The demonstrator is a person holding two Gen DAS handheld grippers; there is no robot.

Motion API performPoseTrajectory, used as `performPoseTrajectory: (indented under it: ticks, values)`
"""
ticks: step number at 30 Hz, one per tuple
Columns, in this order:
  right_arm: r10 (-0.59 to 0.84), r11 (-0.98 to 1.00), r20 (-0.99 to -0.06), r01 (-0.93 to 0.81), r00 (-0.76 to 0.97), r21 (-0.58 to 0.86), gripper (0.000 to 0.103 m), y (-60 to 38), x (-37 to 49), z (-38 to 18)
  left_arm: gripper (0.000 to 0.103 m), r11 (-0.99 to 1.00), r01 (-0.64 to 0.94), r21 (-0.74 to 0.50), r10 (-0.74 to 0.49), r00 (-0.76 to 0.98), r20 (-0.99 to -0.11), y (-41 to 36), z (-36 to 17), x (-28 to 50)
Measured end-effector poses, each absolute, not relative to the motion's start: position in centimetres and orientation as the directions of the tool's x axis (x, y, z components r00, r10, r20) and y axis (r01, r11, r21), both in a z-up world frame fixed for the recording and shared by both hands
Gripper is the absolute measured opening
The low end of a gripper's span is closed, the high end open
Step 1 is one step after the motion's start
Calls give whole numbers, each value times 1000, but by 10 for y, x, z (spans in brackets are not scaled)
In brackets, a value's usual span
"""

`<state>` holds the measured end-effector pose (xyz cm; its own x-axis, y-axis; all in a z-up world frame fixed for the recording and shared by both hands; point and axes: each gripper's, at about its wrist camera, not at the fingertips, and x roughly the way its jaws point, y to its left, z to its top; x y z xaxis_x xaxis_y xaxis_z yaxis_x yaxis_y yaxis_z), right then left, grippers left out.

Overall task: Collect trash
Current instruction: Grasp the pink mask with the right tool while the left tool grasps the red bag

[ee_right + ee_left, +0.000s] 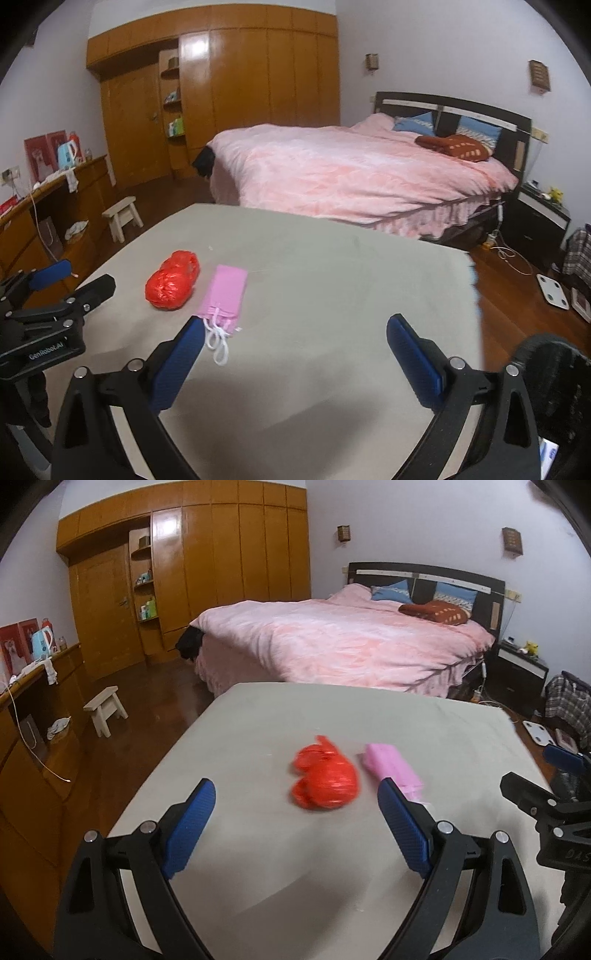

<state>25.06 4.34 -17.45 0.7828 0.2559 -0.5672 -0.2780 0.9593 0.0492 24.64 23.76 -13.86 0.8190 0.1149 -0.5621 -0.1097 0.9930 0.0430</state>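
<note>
Both hand-held grippers (295,790) (295,325) gape wide, empty.

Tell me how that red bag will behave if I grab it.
The red bag looks like thin crinkled plastic bunched into a lump, so it will probably crush and shift between the jaws. It seems light, and its glossy film may slip. It shouldn't roll far.

Pale walls, a glossy wooden wardrobe (207,554) along the back, a pink-quilted bed (332,642), a small stool (105,707) on dark wood floor (155,701).
</note>
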Motion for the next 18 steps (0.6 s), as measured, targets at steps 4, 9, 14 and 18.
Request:
performPoseTrajectory:
  ticks: [4, 9, 14, 18]
  values:
    - [280, 950, -590, -307, 757, 57, 95, 69, 269, -182, 87, 990, -132, 51, 138, 808, -572, 260, -149, 256]
    - [284, 945, -619, -323, 732, 51, 89, 96, 292, -193, 87, 988, -147, 43, 145, 799, -583, 281, -159, 264]
    - [269, 949, -660, -311, 701, 56, 80, 106, 307, -208, 86, 988, -154, 27, 140, 798, -586, 290, -164, 266]
    - [284, 941, -713, -330, 641, 77, 58, 114, 317, -219, 85, 988, -151, 22, 134, 794, -592, 291, -166, 270]
